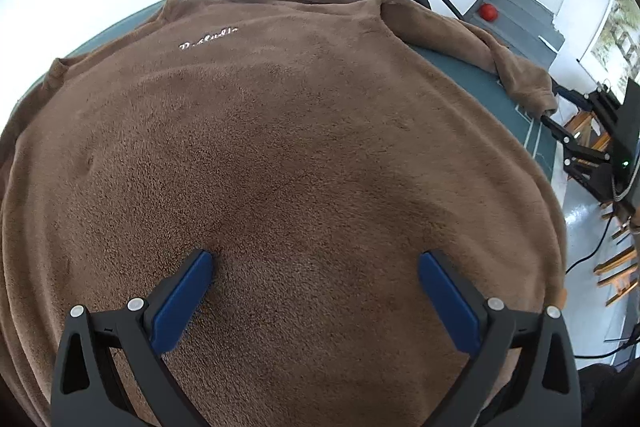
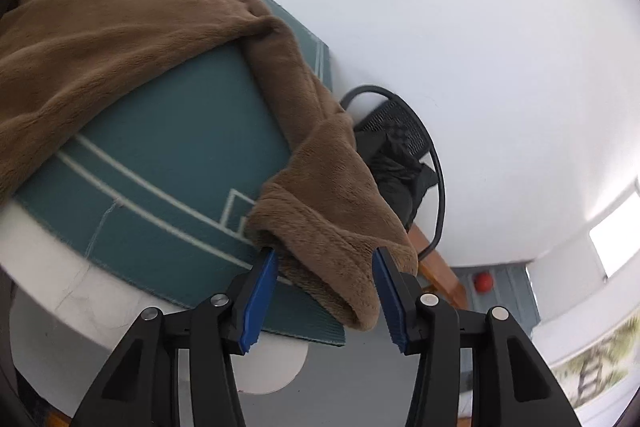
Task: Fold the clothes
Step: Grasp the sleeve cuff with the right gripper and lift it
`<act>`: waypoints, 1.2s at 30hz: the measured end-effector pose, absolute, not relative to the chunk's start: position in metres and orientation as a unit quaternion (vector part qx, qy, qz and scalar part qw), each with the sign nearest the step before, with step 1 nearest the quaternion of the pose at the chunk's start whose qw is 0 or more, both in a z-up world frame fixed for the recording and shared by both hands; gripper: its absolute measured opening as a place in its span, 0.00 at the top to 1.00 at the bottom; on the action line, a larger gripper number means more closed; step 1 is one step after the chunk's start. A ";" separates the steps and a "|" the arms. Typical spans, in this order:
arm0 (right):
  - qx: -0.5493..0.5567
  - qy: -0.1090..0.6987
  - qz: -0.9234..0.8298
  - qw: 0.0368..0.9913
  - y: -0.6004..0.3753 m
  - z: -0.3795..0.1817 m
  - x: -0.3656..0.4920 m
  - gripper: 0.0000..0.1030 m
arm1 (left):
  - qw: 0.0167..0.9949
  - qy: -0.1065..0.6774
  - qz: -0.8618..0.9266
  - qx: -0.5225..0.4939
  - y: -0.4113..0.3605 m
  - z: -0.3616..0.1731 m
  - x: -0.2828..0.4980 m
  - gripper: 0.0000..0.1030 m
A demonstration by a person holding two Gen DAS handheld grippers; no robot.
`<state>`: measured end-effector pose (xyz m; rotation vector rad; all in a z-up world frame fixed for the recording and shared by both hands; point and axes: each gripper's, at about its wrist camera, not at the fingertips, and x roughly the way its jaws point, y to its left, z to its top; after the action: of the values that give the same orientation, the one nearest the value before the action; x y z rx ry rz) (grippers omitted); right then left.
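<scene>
A: Where's the brown fleece sweater (image 1: 280, 131)?
B: Spread flat across the teal mat (image 2: 168, 147) on the surface, with one sleeve (image 2: 320, 187) trailing to the mat's edge.
A: And the left tongs (image 1: 316, 259)?
B: Spread wide over the sweater's body, nothing between them.
A: The right tongs (image 2: 324, 259)?
B: Partly closed around the sleeve's cuff, blue pads (image 2: 260, 299) touching or nearly touching the fleece; I cannot tell whether they pinch it.
</scene>
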<state>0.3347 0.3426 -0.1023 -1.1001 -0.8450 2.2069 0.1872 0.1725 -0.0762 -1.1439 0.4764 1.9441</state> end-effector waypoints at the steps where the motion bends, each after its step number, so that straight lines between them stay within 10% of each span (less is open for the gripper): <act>1: -0.405 -0.316 0.817 0.263 0.341 -0.101 0.335 0.50 | 0.406 0.195 0.773 -0.448 0.173 -0.077 0.189 0.00; 15: -0.402 -0.189 0.863 0.243 0.368 -0.092 0.301 0.91 | 0.409 0.196 0.784 -0.424 0.170 -0.081 0.191 0.00; 28: -0.122 0.259 0.939 0.190 0.460 0.048 0.376 0.92 | 0.409 0.192 0.785 -0.424 0.169 -0.080 0.193 0.00; 36: -0.130 0.337 0.930 0.069 0.436 0.062 0.336 0.92 | 0.420 0.142 0.772 -0.455 0.162 -0.073 0.178 0.00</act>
<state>0.3359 0.4356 0.0618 -0.3901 1.0143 2.8009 0.1781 0.1617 -0.0730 -1.1412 0.3564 1.9350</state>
